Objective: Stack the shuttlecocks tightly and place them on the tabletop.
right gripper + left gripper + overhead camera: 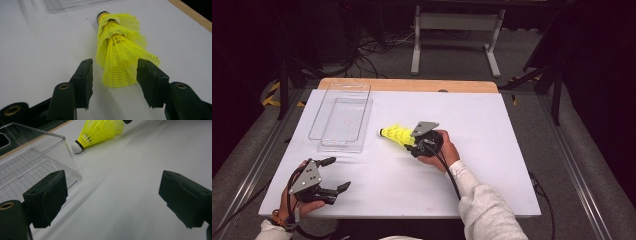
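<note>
High view: white table [492,165] with a wooden strip along its far edge. A clear plastic tray [343,120] lies at the far left of the table, its lid resting partly on it. A stack of yellow plastic shuttlecocks [395,135] lies on its side near the table's middle, cork tip toward the tray, close to it but apart. The right gripper [412,141] sits at the skirt end of the stack, held in the person's right hand [439,150]. The left gripper [337,175] rests near the front left corner, well apart from the stack, jaws spread wide with nothing between them.

Left gripper view: both black jaws stand far apart over bare table. The tray's corner is just beyond the left-hand jaw. The shuttlecocks [100,132] lie farther off, white cork with a dark band pointing toward the tray [30,162].

Right gripper view: the shuttlecocks [120,55] lie flat on the table, nested skirts toward the camera. The jaws stand about half open, one on each side of the widest skirt. A small gap shows on the left-hand side; on the right-hand side the skirt edge is at or near the pad. The jaws do not clamp the stack.
</note>
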{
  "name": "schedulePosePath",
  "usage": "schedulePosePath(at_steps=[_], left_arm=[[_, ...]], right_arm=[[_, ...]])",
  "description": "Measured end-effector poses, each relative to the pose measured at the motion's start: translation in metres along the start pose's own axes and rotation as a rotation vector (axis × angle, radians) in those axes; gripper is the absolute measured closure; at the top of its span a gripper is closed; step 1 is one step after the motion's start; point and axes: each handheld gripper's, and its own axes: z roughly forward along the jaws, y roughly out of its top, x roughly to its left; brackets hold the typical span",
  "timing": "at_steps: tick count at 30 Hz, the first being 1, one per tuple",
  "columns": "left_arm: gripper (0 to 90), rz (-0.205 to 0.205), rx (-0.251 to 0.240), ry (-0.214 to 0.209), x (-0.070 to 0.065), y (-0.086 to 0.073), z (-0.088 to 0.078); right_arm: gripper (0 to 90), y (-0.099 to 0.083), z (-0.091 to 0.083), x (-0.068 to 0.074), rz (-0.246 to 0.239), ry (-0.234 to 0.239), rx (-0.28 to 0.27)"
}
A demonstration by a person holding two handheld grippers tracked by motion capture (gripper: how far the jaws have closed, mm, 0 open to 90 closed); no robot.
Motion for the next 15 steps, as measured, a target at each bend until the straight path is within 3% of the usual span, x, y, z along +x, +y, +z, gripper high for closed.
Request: schedulePosePath(at_steps=[15], left_arm=[[9.5, 0.004, -0.003, 0.003, 0.0, 0.002, 0.002]], right_arm=[[39.8, -0.001, -0.02, -0.005, 0.066, -0.046, -0.062]])
